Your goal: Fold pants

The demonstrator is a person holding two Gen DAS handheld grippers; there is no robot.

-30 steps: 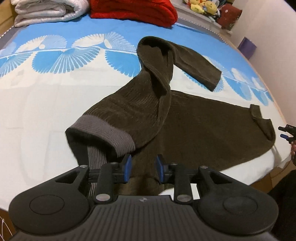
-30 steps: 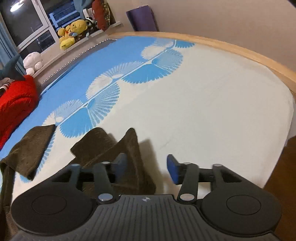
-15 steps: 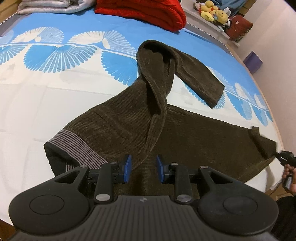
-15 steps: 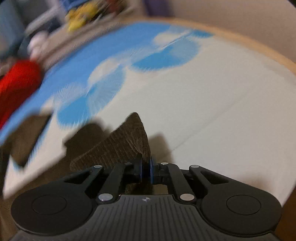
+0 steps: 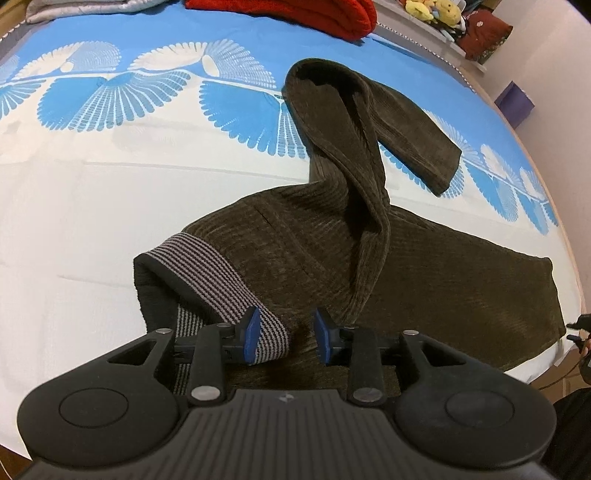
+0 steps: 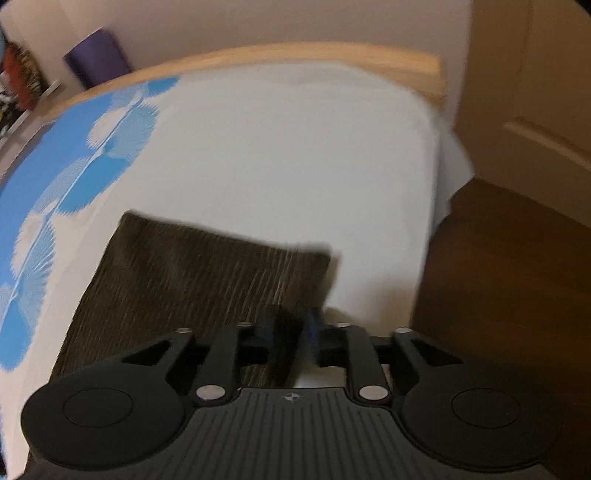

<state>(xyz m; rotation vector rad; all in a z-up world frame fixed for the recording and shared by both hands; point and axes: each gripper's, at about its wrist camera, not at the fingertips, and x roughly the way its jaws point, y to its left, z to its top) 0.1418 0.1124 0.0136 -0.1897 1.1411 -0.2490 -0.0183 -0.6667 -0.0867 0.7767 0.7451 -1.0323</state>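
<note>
My left gripper [image 5: 286,334] hangs over the near edge of the brown corduroy pants [image 5: 332,258], its jaws partway apart and opening. The grey striped waistband [image 5: 218,284] lies between them, its end just inside the left blue pad; I cannot tell whether the pads touch the cloth, and they do not look pressed on it.

My right gripper [image 6: 295,332] is over the hem end of one pant leg [image 6: 199,269]. That view is smeared by motion. Its jaws stand narrow and are opening, with the corner of the leg between or just under them; I cannot tell whether they pinch it.

The pants lie on the bed sheet [image 5: 92,206], close to its near edge. From the waistband, the body of the pants spreads to the right, flat on the white part of the sheet. Beyond the waistband the other leg [image 5: 373,140] rises, loops over itself and ends in a cuff lying on the blue fan pattern.

Farther from the pants, at the far side of the bed, lie a red blanket [image 5: 295,14] and a grey quilt [image 5: 85,7]. Past those, plush toys [image 5: 432,9] sit on a ledge. A purple box [image 5: 515,103] stands by the wall to the pants' far right.
</note>
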